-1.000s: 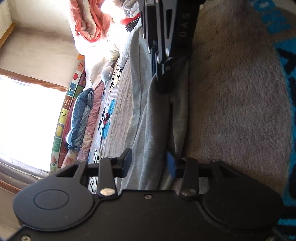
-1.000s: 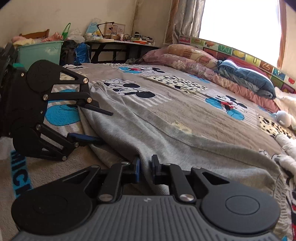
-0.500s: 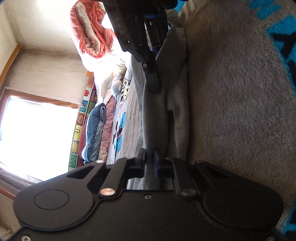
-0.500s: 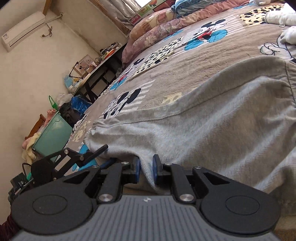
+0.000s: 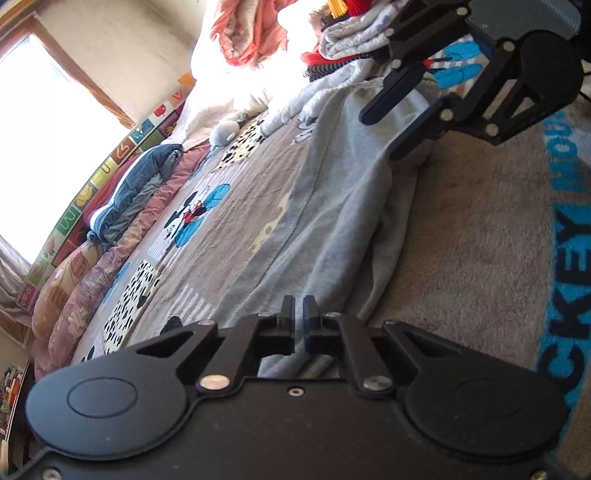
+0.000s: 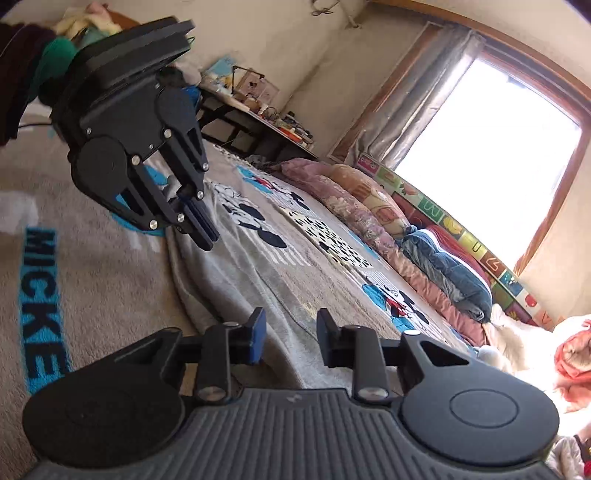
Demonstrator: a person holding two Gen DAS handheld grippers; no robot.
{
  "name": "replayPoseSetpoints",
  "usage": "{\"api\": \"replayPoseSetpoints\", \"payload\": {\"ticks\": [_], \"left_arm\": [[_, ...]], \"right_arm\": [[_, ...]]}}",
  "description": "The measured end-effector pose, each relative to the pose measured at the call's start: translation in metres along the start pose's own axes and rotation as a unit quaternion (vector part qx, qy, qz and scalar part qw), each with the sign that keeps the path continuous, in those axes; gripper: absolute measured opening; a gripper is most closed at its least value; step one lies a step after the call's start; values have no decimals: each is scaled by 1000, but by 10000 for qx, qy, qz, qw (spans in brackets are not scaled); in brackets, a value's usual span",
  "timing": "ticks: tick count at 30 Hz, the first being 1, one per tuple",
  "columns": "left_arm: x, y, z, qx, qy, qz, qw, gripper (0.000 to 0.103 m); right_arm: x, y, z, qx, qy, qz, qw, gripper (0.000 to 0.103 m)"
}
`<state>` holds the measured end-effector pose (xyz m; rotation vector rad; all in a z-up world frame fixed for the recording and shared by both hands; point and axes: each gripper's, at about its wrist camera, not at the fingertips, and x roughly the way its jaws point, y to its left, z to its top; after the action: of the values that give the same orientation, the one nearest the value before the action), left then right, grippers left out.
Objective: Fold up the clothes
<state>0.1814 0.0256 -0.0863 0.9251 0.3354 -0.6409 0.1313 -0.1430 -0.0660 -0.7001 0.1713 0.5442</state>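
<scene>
A grey garment (image 5: pixel 332 192) lies spread on the Mickey Mouse blanket (image 5: pixel 480 240) on the bed. In the left wrist view my left gripper (image 5: pixel 298 306) has its jaws closed, with the garment's near edge right at the tips; whether cloth is pinched I cannot tell. My right gripper (image 5: pixel 384 129) shows at the top right, jaws apart above the garment's far end. In the right wrist view my right gripper (image 6: pixel 290 332) is open and empty over the grey garment (image 6: pixel 236 258). The left gripper (image 6: pixel 201 230) hangs at the upper left, closed.
Pillows and a blue quilt (image 6: pixel 443 273) line the wall under the window (image 6: pixel 498 155). A cluttered desk (image 6: pixel 258 122) stands at the bed's far end. A heap of folded and loose clothes (image 5: pixel 343 33) and a pink quilt (image 5: pixel 251 29) sit at the other end.
My right gripper has opened and let go of the garment's edge. Both grippers have lifted and swung. The left gripper stays closed.
</scene>
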Motion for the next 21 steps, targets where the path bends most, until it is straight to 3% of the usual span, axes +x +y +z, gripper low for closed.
{"api": "replayPoseSetpoints", "payload": {"ticks": [4, 6, 9, 12, 15, 16, 17, 18, 19, 21], "left_arm": [[3, -23, -9, 732, 212, 134, 9970, 17], [6, -31, -12, 996, 264, 219, 9944, 17], [12, -42, -14, 1312, 282, 335, 9904, 16], [6, -45, -9, 1393, 192, 374, 9894, 17], [-4, -20, 6, 443, -9, 208, 9988, 17], [-7, -4, 10, -256, -141, -99, 9995, 20], [-7, 11, 11, -1033, -199, -555, 9929, 37], [-6, 20, 8, -1637, -237, -1059, 9805, 49], [-3, 21, 7, -1862, -233, -1159, 9754, 60], [3, 23, 3, -2305, -224, -1354, 9634, 59]], "right_arm": [[21, 27, -7, -890, 251, -51, 9957, 25], [30, 33, -11, -1177, 382, -74, 9923, 25], [40, 35, -14, -1359, 468, -132, 9895, 25], [49, 29, -11, -1236, 499, -152, 9910, 16], [51, 7, -5, -503, 504, -88, 9974, 10], [49, -3, -4, -162, 487, -15, 9987, 10], [47, -12, -4, 173, 470, 80, 9987, 10], [46, -21, -4, 460, 459, 151, 9978, 10], [45, -24, -6, 529, 477, 131, 9974, 9], [47, -24, -11, 469, 534, 92, 9974, 5]]}}
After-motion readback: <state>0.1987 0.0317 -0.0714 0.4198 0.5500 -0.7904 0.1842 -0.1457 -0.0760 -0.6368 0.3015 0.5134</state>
